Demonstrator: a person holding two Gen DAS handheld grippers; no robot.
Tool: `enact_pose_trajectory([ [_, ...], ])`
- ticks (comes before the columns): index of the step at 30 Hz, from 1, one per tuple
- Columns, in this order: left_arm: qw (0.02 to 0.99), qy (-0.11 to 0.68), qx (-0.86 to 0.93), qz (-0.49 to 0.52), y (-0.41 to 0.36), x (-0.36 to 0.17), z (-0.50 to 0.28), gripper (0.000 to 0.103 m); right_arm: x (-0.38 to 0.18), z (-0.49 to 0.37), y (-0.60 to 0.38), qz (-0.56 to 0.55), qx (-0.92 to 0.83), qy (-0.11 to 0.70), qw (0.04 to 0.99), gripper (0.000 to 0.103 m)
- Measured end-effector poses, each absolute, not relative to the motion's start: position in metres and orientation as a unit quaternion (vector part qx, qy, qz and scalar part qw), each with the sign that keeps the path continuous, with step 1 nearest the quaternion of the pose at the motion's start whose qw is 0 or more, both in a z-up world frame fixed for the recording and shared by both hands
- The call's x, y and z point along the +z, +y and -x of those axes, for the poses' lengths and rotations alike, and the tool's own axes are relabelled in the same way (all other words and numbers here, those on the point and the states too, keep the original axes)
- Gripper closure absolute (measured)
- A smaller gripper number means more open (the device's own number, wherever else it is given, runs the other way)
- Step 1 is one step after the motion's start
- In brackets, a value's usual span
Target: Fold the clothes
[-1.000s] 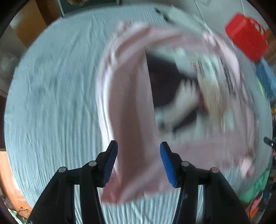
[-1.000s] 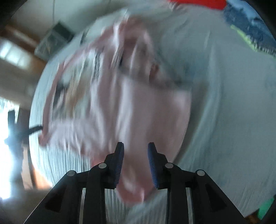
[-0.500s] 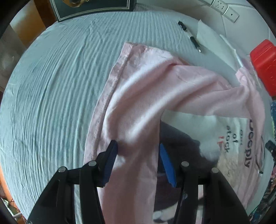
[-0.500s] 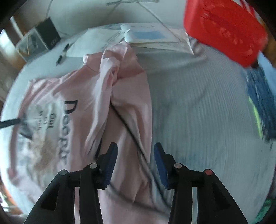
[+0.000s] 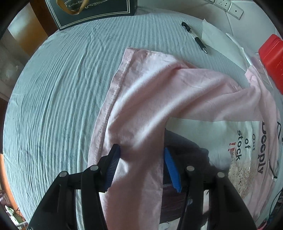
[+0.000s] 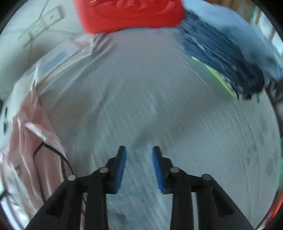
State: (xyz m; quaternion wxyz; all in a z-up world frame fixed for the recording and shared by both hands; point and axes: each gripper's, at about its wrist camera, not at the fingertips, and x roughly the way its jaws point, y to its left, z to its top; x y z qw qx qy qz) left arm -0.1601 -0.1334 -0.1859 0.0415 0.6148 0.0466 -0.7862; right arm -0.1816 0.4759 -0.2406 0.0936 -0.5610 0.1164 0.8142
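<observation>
A pink T-shirt with a printed front lies on the pale blue ribbed cloth of the table; its lower part is folded over the print. My left gripper is open, and a strip of the pink fabric lies between its blue pads without being pinched. My right gripper is open and empty over bare cloth. In the blurred right wrist view the shirt sits at the left edge, apart from the gripper.
A red box stands at the table's far side. A pen and papers lie beyond the shirt. A dark gift box stands at the back left. Dark blue clothing lies at the right.
The shirt has been laid down and both grippers have let go. My right gripper has swung right, off the shirt onto bare cloth. The left gripper has barely moved.
</observation>
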Motion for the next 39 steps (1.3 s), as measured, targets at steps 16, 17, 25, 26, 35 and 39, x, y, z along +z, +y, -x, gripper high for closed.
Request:
enact_pose_trajectory([
  [16, 0.042, 0.049, -0.783, -0.618, -0.144, -0.184, 0.144, 0.051, -0.243, 0.248, 0.387, 0.497, 0.867, -0.048, 0.017, 0.030],
  [17, 0.043, 0.050, -0.783, -0.619, -0.144, -0.184, 0.143, 0.051, -0.239, 0.258, 0.409, 0.492, 0.870, 0.000, 0.043, 0.030],
  [25, 0.043, 0.049, -0.782, -0.620, -0.151, -0.182, 0.134, 0.051, -0.229, 0.253, 0.519, 0.500, 0.843, 0.152, 0.131, 0.030],
  [26, 0.043, 0.050, -0.779, -0.623, -0.151, -0.182, 0.134, 0.051, -0.224, 0.249, 0.510, 0.505, 0.845, 0.143, 0.105, 0.030],
  [35, 0.035, 0.069, -0.796, -0.601, -0.149, -0.171, 0.191, 0.051, -0.217, 0.285, 0.413, 0.557, 0.822, 0.107, -0.044, 0.072],
  [39, 0.044, 0.064, -0.798, -0.598, -0.140, -0.183, 0.243, 0.051, -0.224, 0.315, 0.372, 0.577, 0.808, 0.097, -0.076, 0.065],
])
